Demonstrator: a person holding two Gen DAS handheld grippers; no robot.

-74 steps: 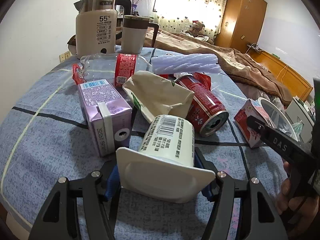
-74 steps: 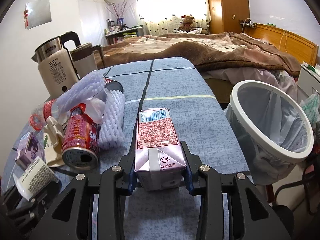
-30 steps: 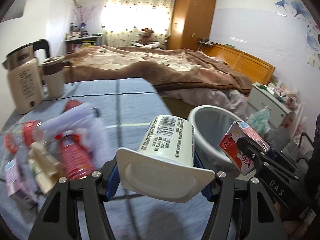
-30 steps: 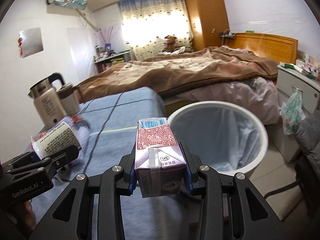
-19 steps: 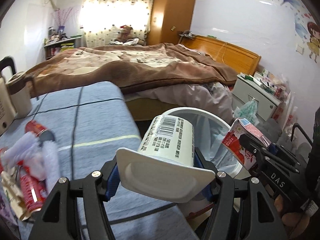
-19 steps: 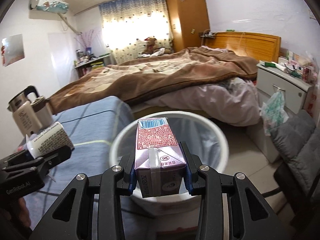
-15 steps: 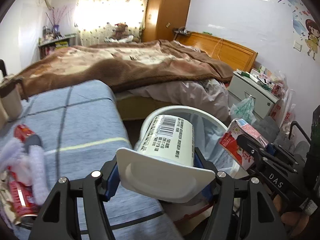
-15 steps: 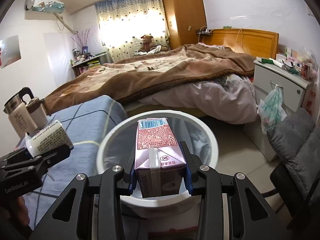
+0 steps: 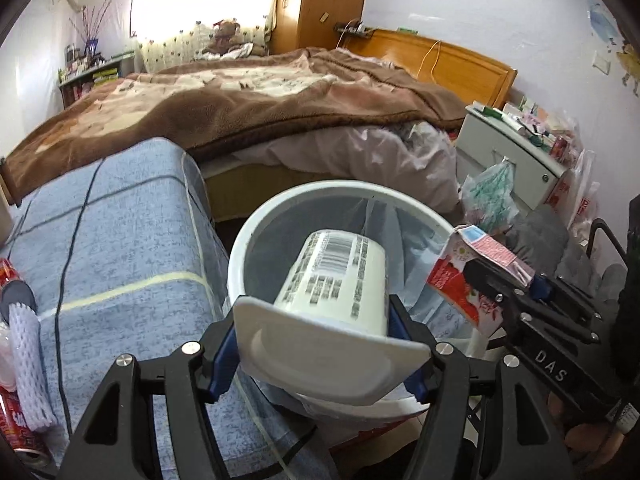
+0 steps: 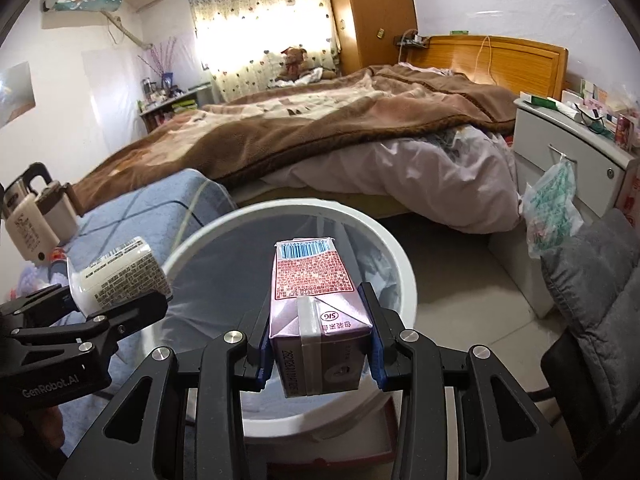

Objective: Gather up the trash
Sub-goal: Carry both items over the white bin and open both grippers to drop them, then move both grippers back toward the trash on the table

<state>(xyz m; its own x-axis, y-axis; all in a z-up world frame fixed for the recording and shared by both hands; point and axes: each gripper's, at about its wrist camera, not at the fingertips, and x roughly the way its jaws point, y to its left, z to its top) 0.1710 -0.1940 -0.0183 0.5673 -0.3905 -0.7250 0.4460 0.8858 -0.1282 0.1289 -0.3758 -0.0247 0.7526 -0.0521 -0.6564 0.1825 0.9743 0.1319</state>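
A white yogurt cup with a barcode label lies between the fingers of my left gripper, bottom pointing down into the white lined trash bin. The jaws are opening and the cup's label is blurred, so it looks loose and sliding. From the right wrist view the same cup hangs over the bin's left rim. My right gripper is shut on a purple milk carton, held above the bin's mouth. In the left wrist view that carton hangs over the bin's right side.
The blue checked table borders the bin on the left, with a red can and a white foam sleeve at its left edge. A kettle, the bed, a nightstand and a grey cushion surround the bin.
Both grippers swung from the table to above the bin with their loads. The left jaws have spread and the cup has tipped further down into the bin.
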